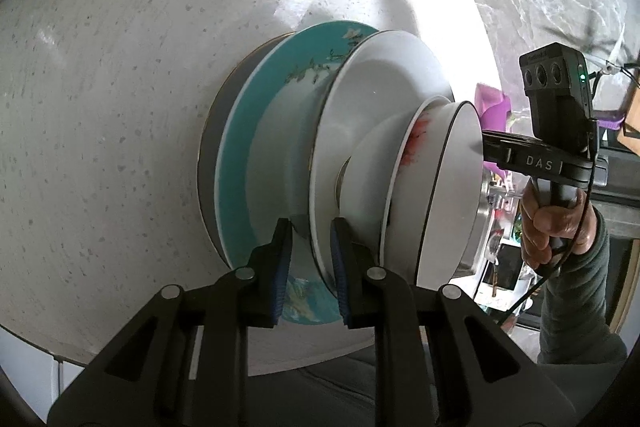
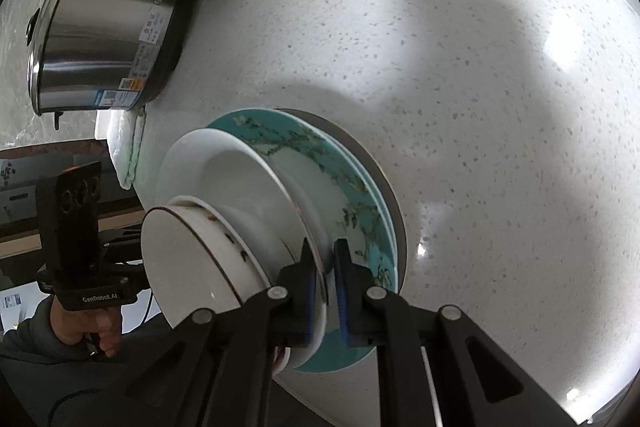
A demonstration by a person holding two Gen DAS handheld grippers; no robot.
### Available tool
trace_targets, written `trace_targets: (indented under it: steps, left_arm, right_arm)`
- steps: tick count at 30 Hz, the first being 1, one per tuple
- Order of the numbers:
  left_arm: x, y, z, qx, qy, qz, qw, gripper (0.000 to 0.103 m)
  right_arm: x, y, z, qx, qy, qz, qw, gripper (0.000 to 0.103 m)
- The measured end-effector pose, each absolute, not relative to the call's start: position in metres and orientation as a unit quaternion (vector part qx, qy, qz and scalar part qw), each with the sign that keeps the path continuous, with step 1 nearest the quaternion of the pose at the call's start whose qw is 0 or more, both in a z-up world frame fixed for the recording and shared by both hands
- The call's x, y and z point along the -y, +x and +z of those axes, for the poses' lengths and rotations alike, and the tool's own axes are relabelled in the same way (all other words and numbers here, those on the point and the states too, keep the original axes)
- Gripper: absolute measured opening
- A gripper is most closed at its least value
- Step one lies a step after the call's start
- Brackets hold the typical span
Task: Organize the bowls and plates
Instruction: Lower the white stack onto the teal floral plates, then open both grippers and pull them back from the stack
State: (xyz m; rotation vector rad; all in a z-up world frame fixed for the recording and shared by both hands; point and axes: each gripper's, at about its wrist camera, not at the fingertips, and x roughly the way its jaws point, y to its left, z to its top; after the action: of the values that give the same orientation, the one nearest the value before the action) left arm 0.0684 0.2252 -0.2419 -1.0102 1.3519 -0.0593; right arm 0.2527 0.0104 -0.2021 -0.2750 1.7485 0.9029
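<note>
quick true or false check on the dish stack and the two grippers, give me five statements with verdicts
1. Both grippers grip the rim of the same white plate. True: the left gripper and right gripper each have it between their pads.
2. The white plate sits directly on a teal floral plate. True.
3. The bowls sit under the teal plate. False: they are nested on top of the white plate.
4. A steel pot stands on the counter near the stack. True.
5. The stack holds only one bowl. False: at least two are nested, one with a dark rim line.
</note>
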Motion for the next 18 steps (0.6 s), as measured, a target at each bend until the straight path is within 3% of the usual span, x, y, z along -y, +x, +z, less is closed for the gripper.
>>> trace_targets:
  steps: [5,7,11,13,15,16,18]
  left_arm:
    - [-0.23,0.065,-0.24,-0.599,-0.421,-0.034,0.68,0.025]
    - [-0.23,0.065,-0.234,-0.594,-0.408,-0.039,0.692,0.029]
    - [-0.238,0.063,-0.219,-0.582,-0.383,-0.05,0.715,0.046]
    - [-0.239,0.063,-0.209,-0.576,-0.37,-0.041,0.728,0.058]
    - [-0.237,0.062,-0.195,-0.57,-0.353,-0.031,0.741,0.084]
    - [-0.237,0.061,-0.186,-0.562,-0.348,-0.034,0.75,0.089]
    - [-0.233,0.059,-0.169,-0.549,-0.324,-0.028,0.77,0.089]
  right_arm:
    - [0.004,0.248,-0.196,-0.726,-0.105,0.363,0.574,0.016]
    - [0.014,0.243,-0.192,-0.72,-0.097,0.347,0.593,0.028]
    - [0.048,0.235,-0.184,-0.713,-0.035,0.337,0.614,0.039]
    - [0.062,0.231,-0.176,-0.699,-0.036,0.316,0.641,0.067]
    - [0.077,0.228,-0.168,-0.688,-0.009,0.309,0.657,0.07]
    - [0.085,0.226,-0.162,-0.679,0.014,0.314,0.664,0.072]
    - [0.097,0.223,-0.153,-0.661,0.028,0.314,0.681,0.074]
